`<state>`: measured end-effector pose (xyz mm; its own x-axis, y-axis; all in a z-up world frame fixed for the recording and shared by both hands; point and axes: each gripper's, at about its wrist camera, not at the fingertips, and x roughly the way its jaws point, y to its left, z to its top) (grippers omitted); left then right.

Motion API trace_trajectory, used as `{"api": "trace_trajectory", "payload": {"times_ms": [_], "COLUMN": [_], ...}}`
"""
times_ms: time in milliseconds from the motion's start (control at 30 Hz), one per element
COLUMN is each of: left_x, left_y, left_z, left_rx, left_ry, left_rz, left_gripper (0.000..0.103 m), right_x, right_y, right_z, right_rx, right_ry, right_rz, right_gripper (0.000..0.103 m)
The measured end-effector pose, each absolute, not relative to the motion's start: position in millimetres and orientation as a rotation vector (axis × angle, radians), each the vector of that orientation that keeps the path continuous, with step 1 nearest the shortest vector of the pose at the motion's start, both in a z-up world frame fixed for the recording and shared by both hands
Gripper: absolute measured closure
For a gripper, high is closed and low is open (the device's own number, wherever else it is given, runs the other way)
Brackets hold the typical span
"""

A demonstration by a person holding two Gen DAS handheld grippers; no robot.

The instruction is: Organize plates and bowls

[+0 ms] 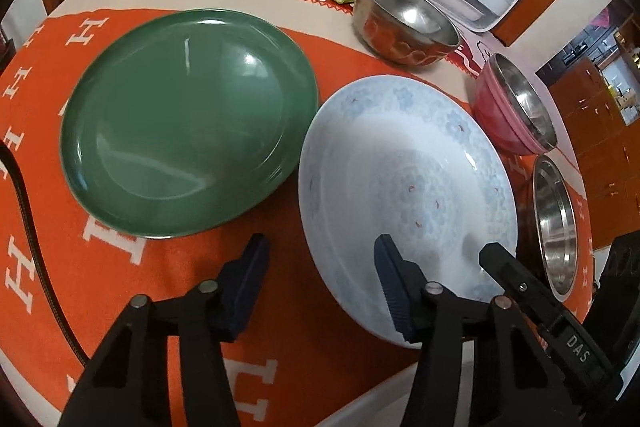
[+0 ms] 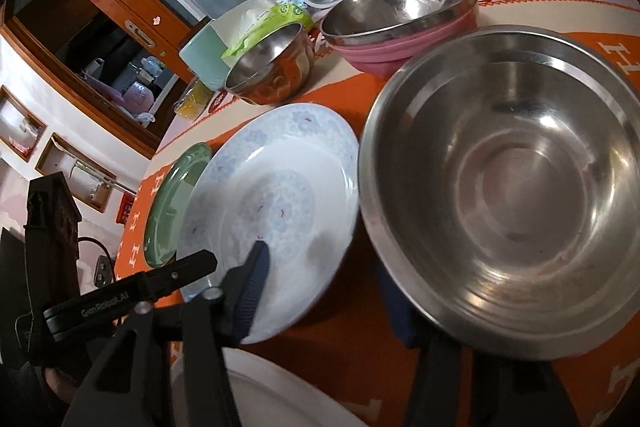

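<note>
Orange lettered cloth covers the surface.
Left gripper jaws straddle the white floral plate rim unpinched; right gripper jaws spread beside the steel bowl.

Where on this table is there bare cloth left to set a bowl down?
Bare orange cloth lies in front of the green plate, on its left. The other side is crowded: white plate, pink bowl and big steel bowl sit close together.

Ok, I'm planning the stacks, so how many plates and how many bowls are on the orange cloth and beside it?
Plates: 2 (green plate, white floral plate)
Bowls: 3 (small steel bowl, pink bowl, large steel bowl)
Total: 5
</note>
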<state>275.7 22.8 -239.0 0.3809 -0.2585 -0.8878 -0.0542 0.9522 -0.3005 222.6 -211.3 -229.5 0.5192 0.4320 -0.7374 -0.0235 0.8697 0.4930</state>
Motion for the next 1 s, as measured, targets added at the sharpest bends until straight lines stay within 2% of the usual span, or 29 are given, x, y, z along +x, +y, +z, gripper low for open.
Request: {"api": "trace_trajectory", "payload": {"times_ms": [167, 333, 433, 1000], "left_x": [276.5, 277.4, 277.7, 272.7], "left_y": [17.9, 12.6, 11.4, 4.9], "left_z": [-238.6, -239.4, -238.5, -230.5], "left_rx": [-0.273, -0.243, -0.229, -0.152], "left_ry": [1.169, 1.166, 1.165, 1.164], "left_rz": [-0.156, -0.152, -0.148, -0.153], "left_gripper": [0.063, 0.08, 0.08, 0.081], "right_x": [222.9, 224.0, 225.1, 225.5], "right_y": [-216.7, -216.5, -215.2, -215.3], "right_z": [-232.4, -232.8, -233.4, -231.1], "right_rx": [0.47, 0.467, 0.464, 0.452], "right_ry": [0.988, 0.99, 0.995, 1.004], "right_rz": [0.254, 0.264, 0.279, 0.283], "right_gripper": [0.078, 0.082, 0.085, 0.086]}}
